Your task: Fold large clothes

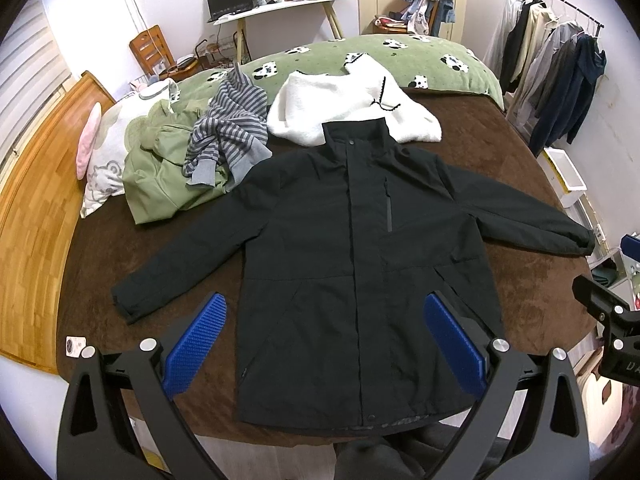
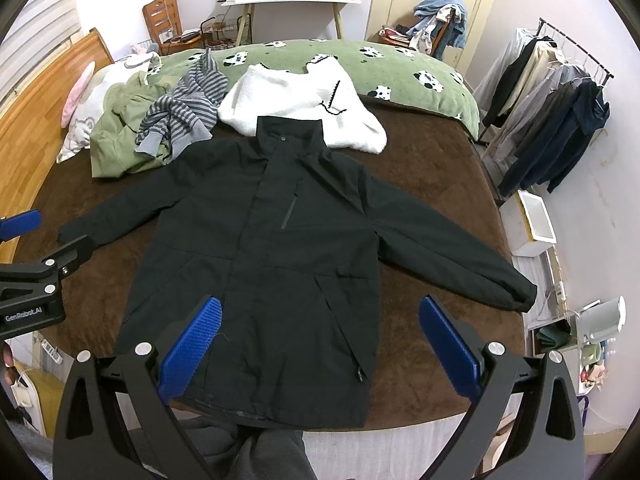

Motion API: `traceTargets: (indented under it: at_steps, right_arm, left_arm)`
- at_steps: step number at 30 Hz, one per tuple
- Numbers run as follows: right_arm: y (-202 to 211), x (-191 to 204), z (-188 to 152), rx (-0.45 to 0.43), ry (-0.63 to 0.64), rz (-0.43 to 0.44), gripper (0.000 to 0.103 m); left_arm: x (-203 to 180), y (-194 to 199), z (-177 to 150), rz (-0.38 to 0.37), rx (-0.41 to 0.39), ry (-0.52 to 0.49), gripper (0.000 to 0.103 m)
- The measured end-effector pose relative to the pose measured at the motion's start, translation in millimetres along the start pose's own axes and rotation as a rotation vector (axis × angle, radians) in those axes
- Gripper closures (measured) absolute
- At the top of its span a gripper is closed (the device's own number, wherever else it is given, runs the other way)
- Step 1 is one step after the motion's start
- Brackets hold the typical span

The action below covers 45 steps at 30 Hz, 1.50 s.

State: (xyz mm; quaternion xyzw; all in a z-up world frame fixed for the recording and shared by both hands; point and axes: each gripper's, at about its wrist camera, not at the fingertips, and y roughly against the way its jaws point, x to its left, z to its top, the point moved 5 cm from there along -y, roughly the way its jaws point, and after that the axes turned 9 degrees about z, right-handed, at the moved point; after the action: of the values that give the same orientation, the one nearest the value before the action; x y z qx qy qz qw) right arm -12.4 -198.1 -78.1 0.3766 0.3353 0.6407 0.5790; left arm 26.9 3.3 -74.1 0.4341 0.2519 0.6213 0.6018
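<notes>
Jacket (image 1: 352,264) hem edge dim, fleece (image 1: 352,104) partly covered

**Cloth, plastic, wood and metal across the bed**

Matt black woven shell on the jacket (image 1: 360,248), smooth with faint creases; dull dark zip strip at its chest. Short-napped brown plush over the bed (image 1: 500,168). Fluffy white fleece (image 1: 352,108) at the far side, knit ribbing in the striped grey sweater (image 1: 228,128), soft matt green cloth (image 1: 160,176) to the left. Fuzzy green blanket (image 1: 440,56) with cow print farther back. Glossy varnished wood on the headboard (image 1: 36,208). Ridged blue plastic pads and matt black arms with shiny metal pins on the left gripper (image 1: 324,340) and right gripper (image 2: 320,340).
</notes>
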Motion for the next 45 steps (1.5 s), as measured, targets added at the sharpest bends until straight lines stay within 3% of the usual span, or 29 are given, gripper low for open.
traceTargets:
  at_steps: [13, 22, 27, 32, 40, 45]
  right_arm:
    - [-0.3, -4.0, 1.4, 0.001, -0.026, -0.016, 0.006]
    - [9.7, -45.4, -8.6, -0.023, -0.159, -0.089, 0.006]
    - [26.2, -101.2, -16.9, -0.039, -0.289, -0.153, 0.006]
    - [29.4, -158.3, -24.0, -0.049, -0.34, -0.21, 0.006]
    - [-8.9, -272.9, -27.7, -0.023, -0.361, -0.258, 0.006]
    - [-58.3, -348.4, -50.7, -0.001, -0.444, -0.28, 0.006]
  left_arm:
    - [-2.5, -3.8, 2.2, -0.033, 0.015, -0.031, 0.006]
    - [-37.2, -13.4, 33.4, -0.114, 0.018, -0.167, 0.006]
    - [-91.4, -22.5, 56.0, -0.19, -0.002, -0.301, 0.006]
    - [-159.0, -36.8, 82.0, -0.208, -0.004, -0.354, 0.006]
    - [-260.7, -87.2, 127.1, -0.206, 0.046, -0.269, 0.006]
    - [-315.0, -143.7, 132.7, -0.197, 0.093, -0.188, 0.006]
